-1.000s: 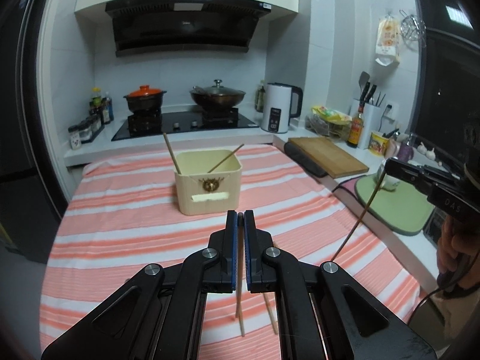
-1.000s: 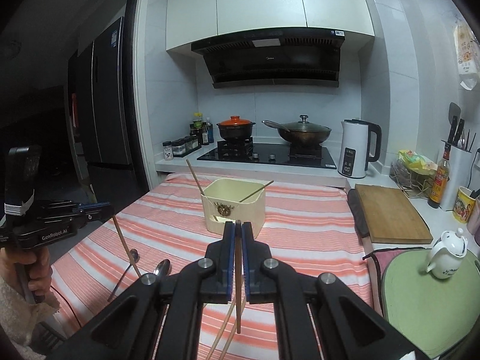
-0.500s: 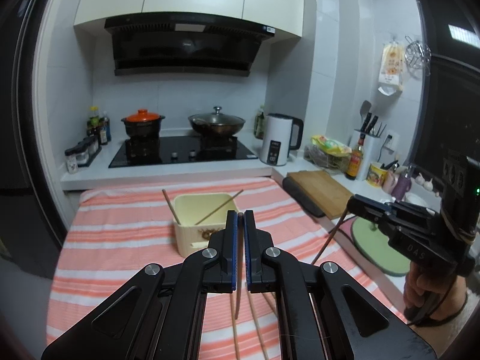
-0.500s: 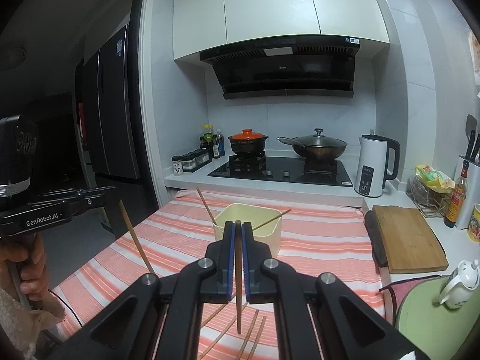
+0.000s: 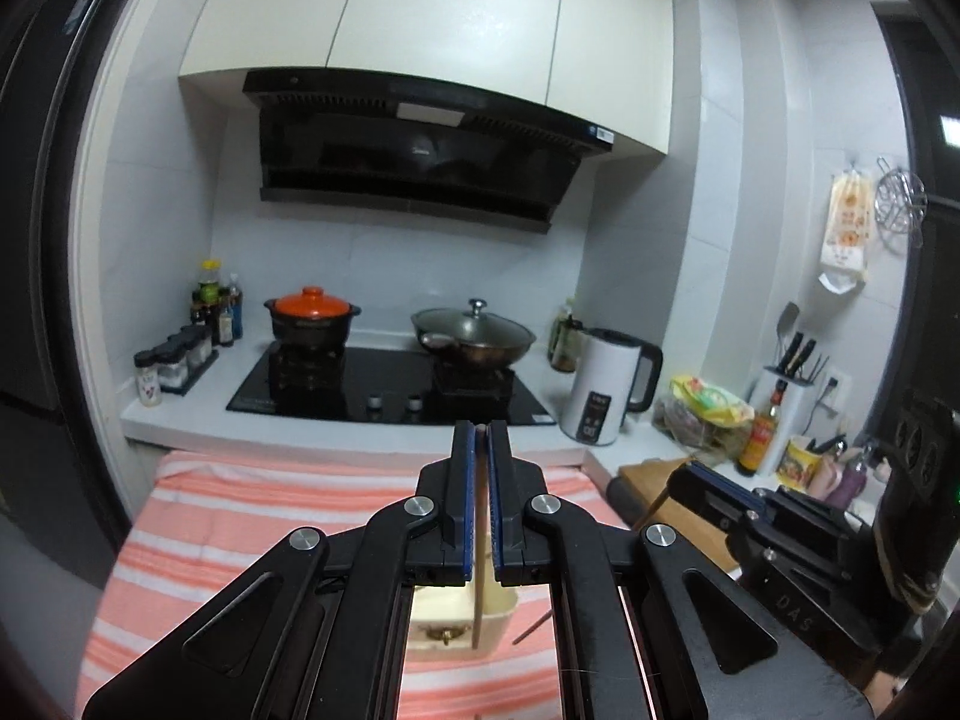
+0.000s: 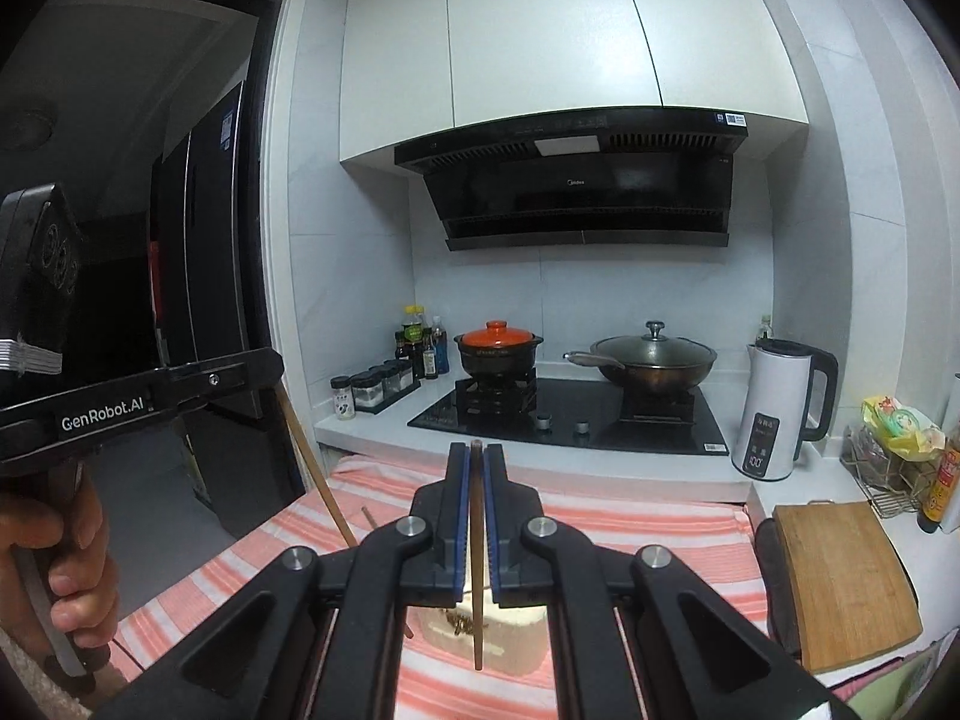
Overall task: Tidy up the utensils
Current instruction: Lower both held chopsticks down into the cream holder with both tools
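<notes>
My left gripper (image 5: 479,426) is shut on a wooden chopstick (image 5: 478,612) that hangs down in front of the cream utensil box (image 5: 459,621), which is mostly hidden behind the fingers. My right gripper (image 6: 476,447) is shut on another chopstick (image 6: 477,612), its tip hanging over the cream box (image 6: 492,630). In the right wrist view the left gripper (image 6: 264,369) shows at left with its chopstick (image 6: 315,468) slanting down. In the left wrist view the right gripper (image 5: 690,474) shows at right.
The box stands on a table with an orange-striped cloth (image 6: 648,528). Behind are a hob (image 6: 570,414) with an orange-lidded pot (image 6: 498,348) and a wok (image 6: 651,360), a white kettle (image 6: 777,408), and a wooden cutting board (image 6: 840,576) at right.
Both grippers have risen and tilted up, each still holding its chopstick. The box has dropped low in both views and the loose chopsticks on the cloth are out of sight.
</notes>
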{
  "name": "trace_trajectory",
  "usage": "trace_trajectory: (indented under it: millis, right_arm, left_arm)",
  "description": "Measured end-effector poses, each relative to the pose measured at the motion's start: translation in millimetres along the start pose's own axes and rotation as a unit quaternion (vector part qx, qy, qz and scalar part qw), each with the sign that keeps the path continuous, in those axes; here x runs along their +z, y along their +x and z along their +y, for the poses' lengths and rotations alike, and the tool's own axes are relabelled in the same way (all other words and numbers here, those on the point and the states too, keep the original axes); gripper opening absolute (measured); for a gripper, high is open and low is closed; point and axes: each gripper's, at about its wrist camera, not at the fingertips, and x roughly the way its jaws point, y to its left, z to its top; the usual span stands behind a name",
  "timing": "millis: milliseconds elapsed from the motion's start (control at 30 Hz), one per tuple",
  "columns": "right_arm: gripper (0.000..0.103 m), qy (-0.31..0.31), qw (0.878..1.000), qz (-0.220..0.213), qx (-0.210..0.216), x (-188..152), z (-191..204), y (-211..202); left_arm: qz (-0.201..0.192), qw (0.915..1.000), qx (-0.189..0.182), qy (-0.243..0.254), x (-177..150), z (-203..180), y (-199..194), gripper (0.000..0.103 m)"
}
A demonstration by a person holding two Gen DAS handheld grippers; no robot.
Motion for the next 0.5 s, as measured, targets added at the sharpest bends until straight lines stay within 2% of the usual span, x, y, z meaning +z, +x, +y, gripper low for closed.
trace_trajectory:
  millis: [100,200,367,500]
  right_arm:
    - [0.005,0.0,1.0,-0.019,-0.008,1.7,-4.6,21.3]
    - [0.005,0.0,0.999,-0.036,-0.017,-4.9,-9.6,41.4]
    - [0.005,0.01,1.0,-0.005,-0.013,-28.8,-22.6,81.3]
    - [0.005,0.034,0.998,0.05,-0.007,-49.7,-35.1,102.6]
  left_arm:
    - [-0.014,0.9998,0.016,-0.006,-0.8,6.8,22.4,0.002]
    - [-0.005,0.9995,0.025,-0.019,-11.1,17.5,49.8,0.002]
    - [0.026,0.9987,0.033,-0.028,-42.9,34.4,87.9,0.002]
    - [0.064,0.997,0.034,-0.027,-69.3,41.5,108.1,0.002]
